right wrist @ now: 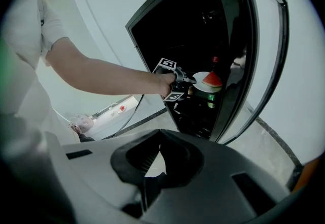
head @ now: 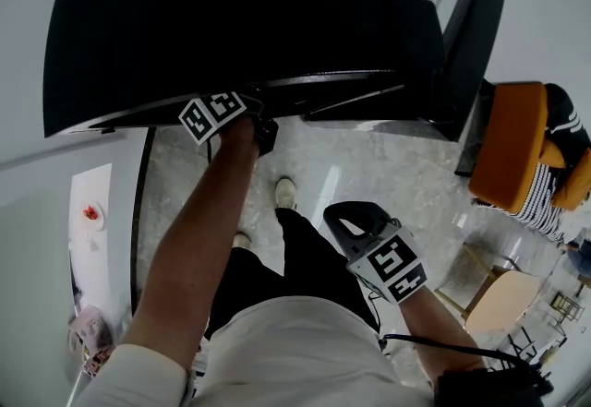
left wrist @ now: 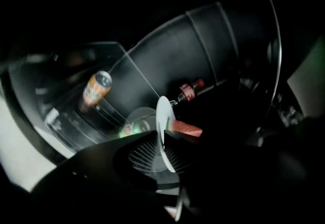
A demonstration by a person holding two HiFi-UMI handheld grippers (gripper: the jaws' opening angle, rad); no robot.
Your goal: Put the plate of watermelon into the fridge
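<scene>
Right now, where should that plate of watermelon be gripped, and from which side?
Grip the plate by its bare rim, edge-on, from the side away from the watermelon slice. The plate is thin and flat, and that edge is free of fruit. The left gripper is shut on it there.

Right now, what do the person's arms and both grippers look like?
Left gripper: black, with a cube of black-and-white square markers and a black cable running off it. Right gripper: grey body, black jaws, same marker cube, black cable at the wrist. White short sleeves, arms bare below them.
</scene>
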